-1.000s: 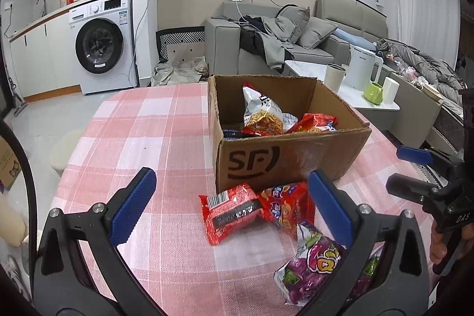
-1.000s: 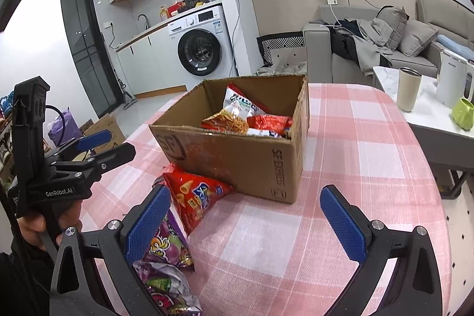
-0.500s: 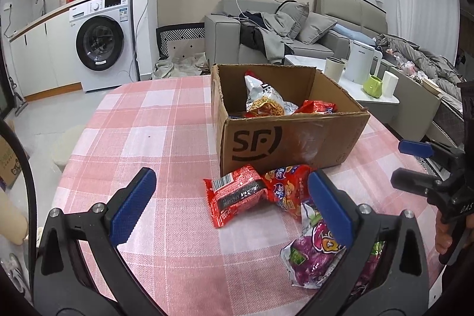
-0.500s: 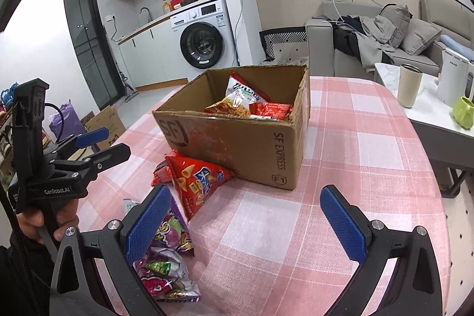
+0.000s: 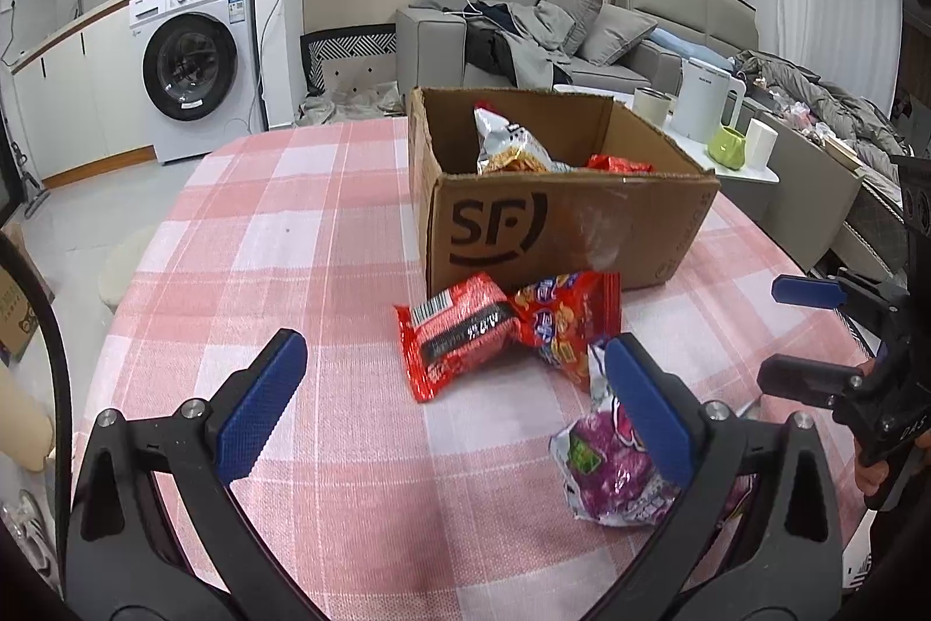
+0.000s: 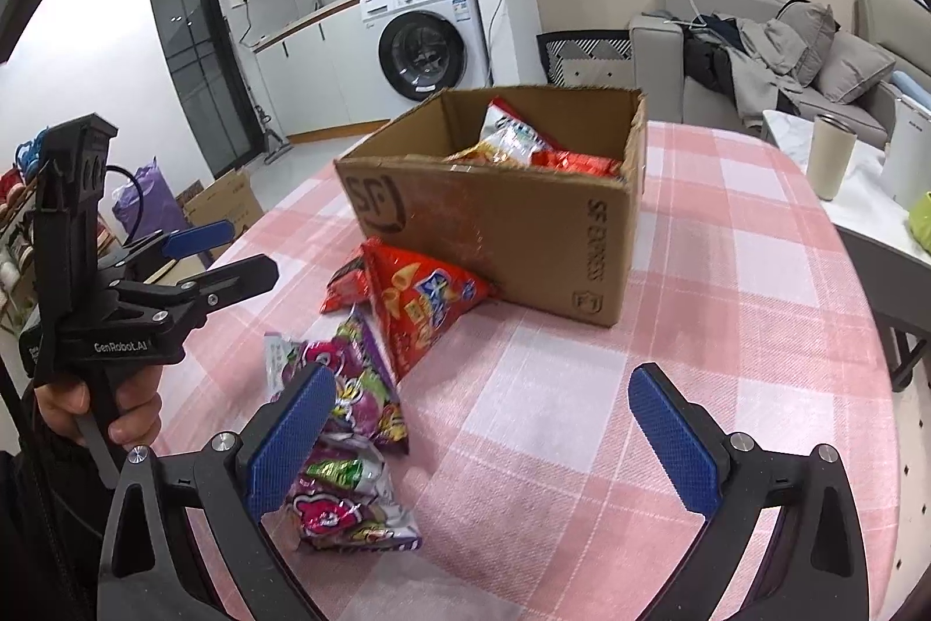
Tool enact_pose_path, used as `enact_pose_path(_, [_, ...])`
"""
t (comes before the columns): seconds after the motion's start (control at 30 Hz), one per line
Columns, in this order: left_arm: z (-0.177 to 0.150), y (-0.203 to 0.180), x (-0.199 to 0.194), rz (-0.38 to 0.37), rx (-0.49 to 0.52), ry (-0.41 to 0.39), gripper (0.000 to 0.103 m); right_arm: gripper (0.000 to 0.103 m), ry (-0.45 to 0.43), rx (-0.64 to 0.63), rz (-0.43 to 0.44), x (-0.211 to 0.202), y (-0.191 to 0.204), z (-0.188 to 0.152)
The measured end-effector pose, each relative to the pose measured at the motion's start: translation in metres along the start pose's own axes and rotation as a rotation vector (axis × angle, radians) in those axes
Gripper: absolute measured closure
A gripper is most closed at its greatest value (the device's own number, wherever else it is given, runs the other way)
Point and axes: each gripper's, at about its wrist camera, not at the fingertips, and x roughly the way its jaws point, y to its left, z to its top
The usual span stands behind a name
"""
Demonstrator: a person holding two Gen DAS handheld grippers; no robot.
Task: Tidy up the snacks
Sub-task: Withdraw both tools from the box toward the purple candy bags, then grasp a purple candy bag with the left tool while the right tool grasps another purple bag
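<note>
Both tongs hang released above the pink checked tabletop (image 5: 244,237), grasping nothing: the left tongs (image 5: 448,405) and the right tongs (image 6: 494,437) each with jaws spread wide. The cardboard box (image 5: 558,225) sits at twelve o'clock, a few snack bags already inside. Just at its six o'clock lie a red noodle packet (image 5: 459,341) touching a red chip bag (image 6: 425,307), with purple candy bags (image 6: 349,452) nearer.
</note>
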Motion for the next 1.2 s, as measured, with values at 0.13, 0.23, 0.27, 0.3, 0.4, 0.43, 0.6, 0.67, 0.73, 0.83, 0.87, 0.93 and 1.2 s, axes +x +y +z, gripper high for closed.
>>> enact_pose_path(0.13, [-0.007,0.000,0.000,-0.007,0.002,0.014,0.001,0.000,0.018,-0.002,0.013,0.002,0.002,-0.008])
enact_pose_path(0.23, [-0.009,0.000,0.000,-0.005,0.011,0.017,0.001,0.000,0.044,-0.013,0.025,0.004,0.005,-0.013])
enact_pose_path(0.27, [-0.009,0.000,0.000,-0.006,0.011,0.017,0.001,0.000,0.053,-0.024,0.028,0.005,0.008,-0.014])
enact_pose_path(0.3, [-0.009,0.000,0.000,-0.008,0.009,0.019,0.001,0.000,0.055,-0.037,0.027,0.004,0.010,-0.015])
enact_pose_path(0.4, [-0.010,-0.001,0.000,-0.013,0.020,0.025,0.001,0.000,0.063,-0.056,0.041,0.005,0.017,-0.015])
enact_pose_path(0.43, [-0.011,-0.002,-0.001,-0.011,0.025,0.024,0.001,0.000,0.069,-0.060,0.047,0.006,0.018,-0.016])
enact_pose_path(0.6, [-0.013,-0.007,0.001,-0.022,0.039,0.036,0.001,0.000,0.101,-0.076,0.065,0.015,0.024,-0.020])
enact_pose_path(0.67, [-0.014,-0.009,0.003,-0.023,0.045,0.043,0.001,0.000,0.109,-0.080,0.072,0.018,0.026,-0.021])
enact_pose_path(0.73, [-0.015,-0.010,0.005,-0.031,0.046,0.049,0.001,0.000,0.121,-0.082,0.081,0.022,0.028,-0.022])
enact_pose_path(0.83, [-0.018,-0.010,0.010,-0.044,0.042,0.062,0.001,0.000,0.144,-0.088,0.099,0.026,0.031,-0.024])
enact_pose_path(0.87, [-0.019,-0.010,0.013,-0.047,0.039,0.069,0.001,0.000,0.151,-0.094,0.103,0.027,0.033,-0.026])
enact_pose_path(0.93, [-0.021,-0.009,0.017,-0.059,0.031,0.081,0.001,0.000,0.175,-0.107,0.102,0.032,0.036,-0.028])
enact_pose_path(1.2, [-0.027,-0.012,0.027,-0.075,0.044,0.107,0.001,0.000,0.216,-0.116,0.107,0.038,0.032,-0.032])
